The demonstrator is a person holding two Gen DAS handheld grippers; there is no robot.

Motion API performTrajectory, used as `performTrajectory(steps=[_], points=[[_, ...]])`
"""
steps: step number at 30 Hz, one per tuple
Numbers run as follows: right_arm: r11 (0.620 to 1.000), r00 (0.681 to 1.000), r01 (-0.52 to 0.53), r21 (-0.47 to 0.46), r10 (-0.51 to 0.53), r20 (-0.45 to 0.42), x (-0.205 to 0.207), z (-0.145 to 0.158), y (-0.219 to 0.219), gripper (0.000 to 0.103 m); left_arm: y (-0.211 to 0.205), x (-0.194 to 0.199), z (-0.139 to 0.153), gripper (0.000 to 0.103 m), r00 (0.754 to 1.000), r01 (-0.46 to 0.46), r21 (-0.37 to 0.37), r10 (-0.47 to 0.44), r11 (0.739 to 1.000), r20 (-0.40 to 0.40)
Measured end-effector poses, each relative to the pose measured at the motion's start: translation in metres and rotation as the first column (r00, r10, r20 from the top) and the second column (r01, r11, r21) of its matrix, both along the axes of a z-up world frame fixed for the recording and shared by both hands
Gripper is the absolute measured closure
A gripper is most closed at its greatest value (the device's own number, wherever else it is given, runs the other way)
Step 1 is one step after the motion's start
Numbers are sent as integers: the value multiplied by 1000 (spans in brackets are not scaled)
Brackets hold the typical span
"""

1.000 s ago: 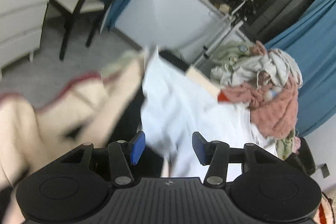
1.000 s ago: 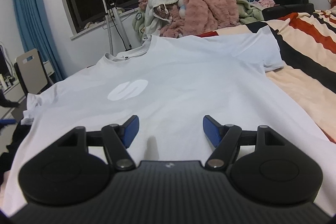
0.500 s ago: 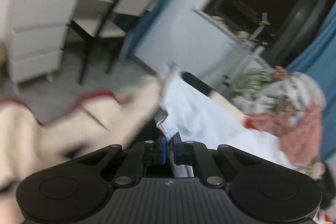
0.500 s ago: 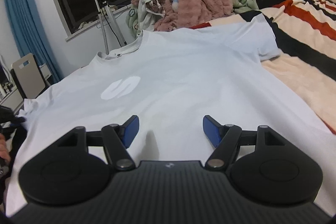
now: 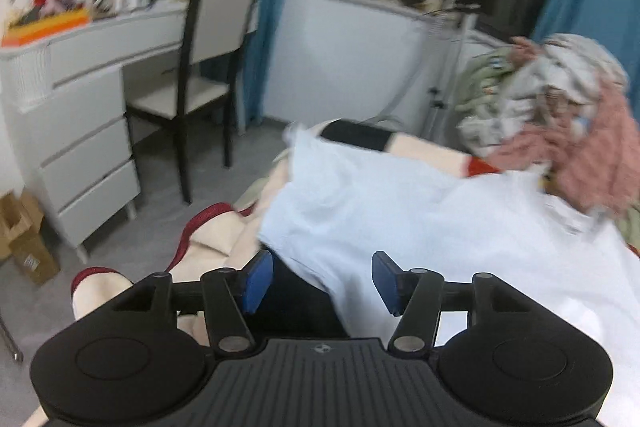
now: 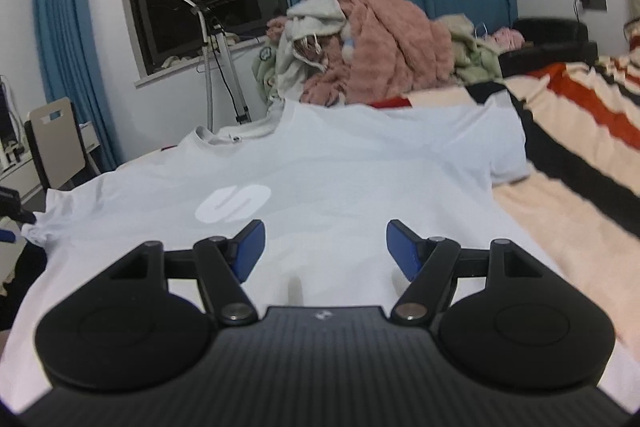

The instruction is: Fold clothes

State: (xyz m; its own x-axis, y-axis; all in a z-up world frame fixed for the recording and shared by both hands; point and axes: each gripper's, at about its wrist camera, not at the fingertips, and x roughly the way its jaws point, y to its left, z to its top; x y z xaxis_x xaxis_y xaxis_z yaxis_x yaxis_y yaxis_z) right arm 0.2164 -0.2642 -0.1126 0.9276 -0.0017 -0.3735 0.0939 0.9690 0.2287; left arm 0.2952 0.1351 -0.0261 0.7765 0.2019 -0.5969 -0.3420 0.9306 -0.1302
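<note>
A white T-shirt [image 6: 340, 179] with a pale oval logo lies spread flat, front up, on the striped blanket [image 6: 568, 147] of a bed. It also shows in the left wrist view [image 5: 420, 223], where its left sleeve hangs near the bed's edge. My left gripper [image 5: 316, 281] is open and empty, just above that sleeve's hem. My right gripper [image 6: 324, 249] is open and empty, hovering low over the shirt's lower middle.
A heap of unfolded clothes [image 6: 372, 43] with a pink fleece sits at the far end of the bed. A white drawer desk [image 5: 80, 131] and a chair [image 5: 200, 67] stand left of the bed. A metal stand [image 6: 216, 67] stands by the window.
My left gripper was shut on the sleeve hem half a second ago; it has since opened, let the sleeve go and drawn back. The right gripper stayed open and shifted slightly.
</note>
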Motion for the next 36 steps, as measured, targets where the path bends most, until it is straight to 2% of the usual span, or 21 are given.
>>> performTrajectory(steps=[2, 3, 4, 9, 11, 16, 20, 22, 23, 26, 36], points=[[1000, 1000, -9, -9, 9, 12, -5, 6, 0, 33, -19, -29, 21, 39, 997, 58, 36, -60, 998, 47], [1000, 1000, -15, -12, 15, 26, -9, 9, -1, 33, -28, -45, 29, 30, 994, 70, 52, -74, 996, 76], [1000, 999, -20, -15, 21, 39, -14, 12, -2, 33, -37, -63, 36, 27, 992, 80, 55, -85, 995, 97], [999, 997, -34, -38, 36, 74, -48, 28, -10, 34, -83, -140, 62, 22, 966, 172, 61, -181, 983, 187], [998, 995, -25, -54, 31, 95, -62, 37, -11, 34, -98, -163, 65, 21, 956, 208, 64, -216, 976, 198], [996, 991, -4, -84, 15, 130, -89, 55, -11, 34, -125, -204, 55, 19, 940, 279, 5, -274, 960, 205], [991, 989, 1, -134, 19, 144, -107, 58, -6, 34, -142, -227, 37, 14, 919, 320, 93, -333, 943, 209], [989, 990, -7, -145, 27, 141, -109, 56, -2, 34, -144, -237, 29, 6, 913, 325, 131, -347, 937, 215], [989, 990, -11, -148, 32, 139, -109, 55, 0, 34, -144, -241, 25, 5, 912, 326, 140, -350, 935, 215], [987, 990, -26, -156, 46, 131, -109, 53, 5, 34, -138, -247, 21, 2, 910, 337, 105, -352, 936, 221], [992, 992, -47, -118, 60, 108, -105, 49, 13, 34, -137, -249, 12, 0, 916, 327, 126, -347, 937, 201]])
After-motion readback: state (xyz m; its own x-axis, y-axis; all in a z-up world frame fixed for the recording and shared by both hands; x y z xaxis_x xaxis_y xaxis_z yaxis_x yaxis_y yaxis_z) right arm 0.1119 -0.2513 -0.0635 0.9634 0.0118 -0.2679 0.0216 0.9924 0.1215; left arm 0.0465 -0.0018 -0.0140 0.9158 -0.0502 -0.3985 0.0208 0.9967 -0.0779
